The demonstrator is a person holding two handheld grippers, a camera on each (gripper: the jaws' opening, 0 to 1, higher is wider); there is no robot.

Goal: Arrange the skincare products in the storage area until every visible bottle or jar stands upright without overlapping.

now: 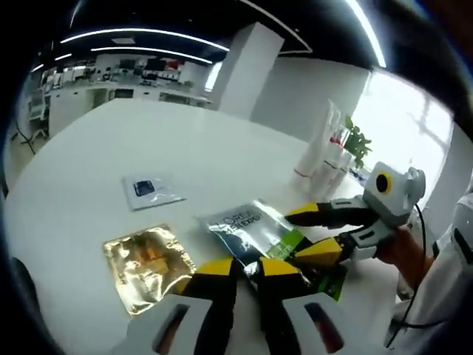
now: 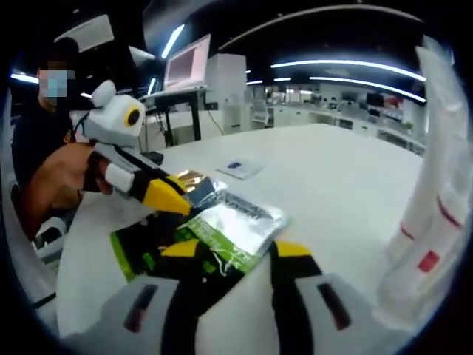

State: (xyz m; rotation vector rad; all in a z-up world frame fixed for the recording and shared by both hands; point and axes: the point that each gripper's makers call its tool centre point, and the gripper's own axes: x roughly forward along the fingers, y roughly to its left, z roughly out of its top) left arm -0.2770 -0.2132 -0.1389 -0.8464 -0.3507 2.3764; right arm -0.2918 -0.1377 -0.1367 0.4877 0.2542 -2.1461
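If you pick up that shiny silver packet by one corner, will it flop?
Probably. The silver sachet looks thin, flat and crinkled, so it would likely droop. Its glossy foil may slip between the jaws. It seems light, so pushing should slide it across the white table.

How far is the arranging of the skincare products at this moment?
Done: white tubes already stand upright at the table's far side. In hand: both grippers, left and right, work at the silver sachet, which overlaps a green-black one. Left: the gold sachet and the small pale sachet lie flat, apart, untouched.
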